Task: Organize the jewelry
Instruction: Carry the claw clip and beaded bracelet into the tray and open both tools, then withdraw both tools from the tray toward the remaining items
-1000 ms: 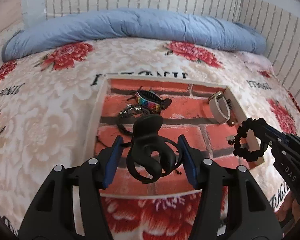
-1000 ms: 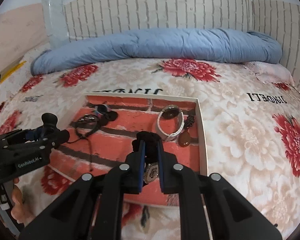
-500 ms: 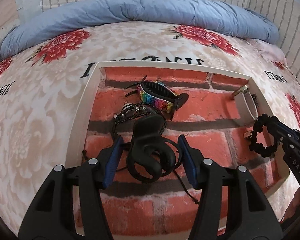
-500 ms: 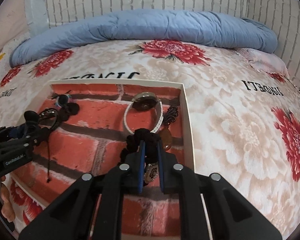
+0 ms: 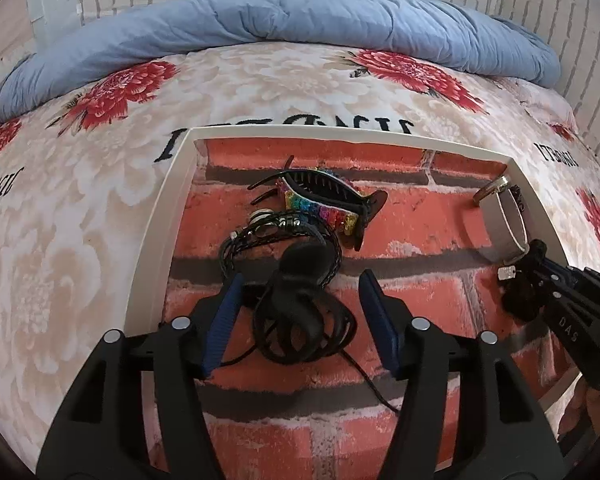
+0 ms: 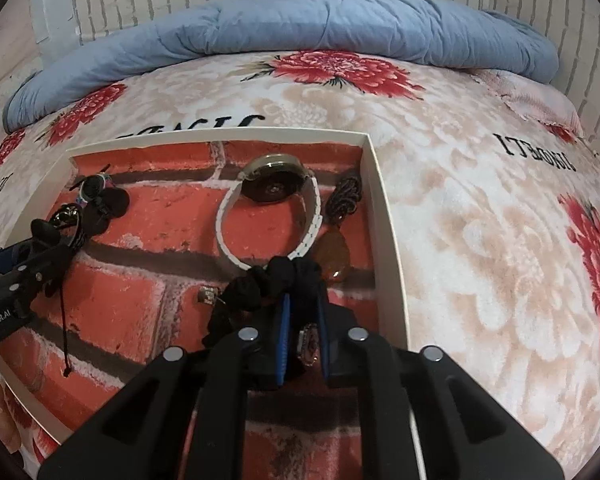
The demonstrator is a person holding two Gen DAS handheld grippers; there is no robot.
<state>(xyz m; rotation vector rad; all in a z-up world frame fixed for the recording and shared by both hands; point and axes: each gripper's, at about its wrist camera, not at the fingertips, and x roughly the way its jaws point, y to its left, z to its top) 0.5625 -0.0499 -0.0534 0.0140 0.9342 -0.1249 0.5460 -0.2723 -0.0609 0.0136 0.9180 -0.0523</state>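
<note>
In my left wrist view the left claw (image 5: 300,308) stands with its blue pads apart, a black coiled hair clip (image 5: 300,300) sitting between them; I can't tell whether either pad touches it. It hangs low over the white-rimmed tray (image 5: 152,232) with the brick-print floor, which rests on the flowered bed cover (image 5: 80,200). Just above it in frame lie a braided black bracelet (image 5: 260,238) and a rainbow strap (image 5: 320,210).

Only my right wrist view shows the watch face: the white-strapped watch (image 6: 268,208) stands in the tray's upper middle, with an amber pendant (image 6: 334,254) on a dark cord beside it at the tray's right wall. From the left view I see just the strap edge-on. The right claw (image 6: 302,320) is clamped on a black beaded bracelet (image 6: 260,288), whose small metal tag (image 6: 208,295) hangs to its left, low over the tray floor near the watch strap.

Readable writing: "DAS" on the right claw's body at right of the left view; "enRobot.AI" on the left claw's body at the left edge of the right view. The black lettering on the bed cover is upside down and I can't read it.
</note>
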